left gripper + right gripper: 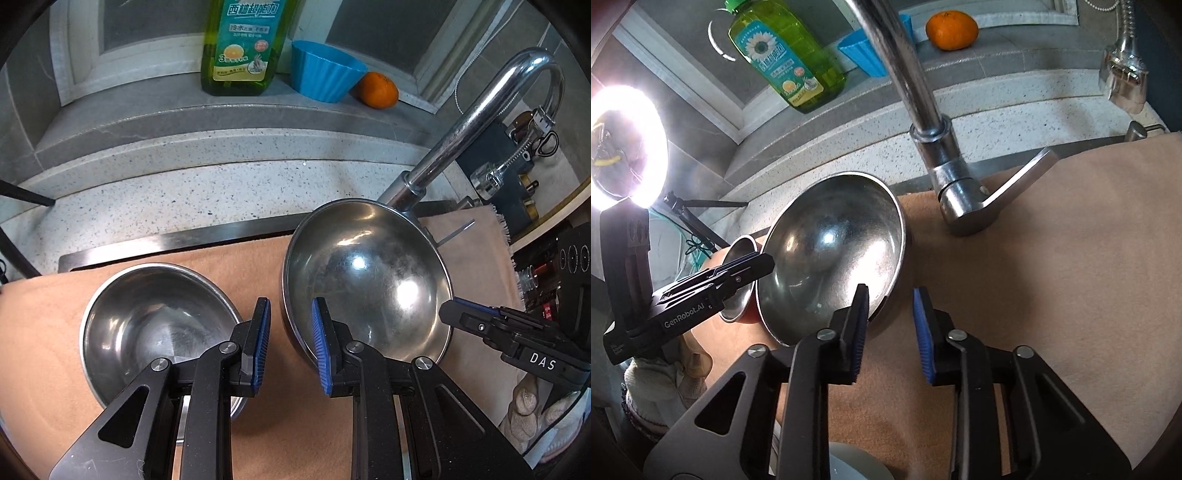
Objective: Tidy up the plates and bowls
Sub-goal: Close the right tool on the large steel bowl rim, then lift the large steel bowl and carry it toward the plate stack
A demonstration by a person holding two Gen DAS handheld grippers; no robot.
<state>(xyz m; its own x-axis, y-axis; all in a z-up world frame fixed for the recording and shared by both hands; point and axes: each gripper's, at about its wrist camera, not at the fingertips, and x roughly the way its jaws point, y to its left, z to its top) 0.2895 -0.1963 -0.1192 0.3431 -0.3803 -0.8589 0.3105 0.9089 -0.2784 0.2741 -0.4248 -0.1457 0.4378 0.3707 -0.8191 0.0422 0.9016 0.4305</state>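
- The speckled tabletop (177,192) runs along the back, with a tan cloth (44,332) spread in front of it and carrying the bowls.
- A chrome faucet (923,110) rises from the rear of the cloth, its lever pointing right in the right wrist view.
- The large steel bowl (369,280) is tilted up on the cloth just in front of the faucet base, its hollow facing the cameras.
- The small steel bowl (155,325) sits upright on the cloth, just left of the large one.
- The left hand-held gripper (291,343) has its jaws spread, one finger over the small bowl's rim, the other at the large bowl's near-left rim; nothing is pinched.
- The right hand-held gripper (892,332) is also spread, straddling the large bowl's lower rim without closing on it.
- On the sill behind stand a green detergent bottle (243,44), a blue cup (325,70) and an orange (378,90).
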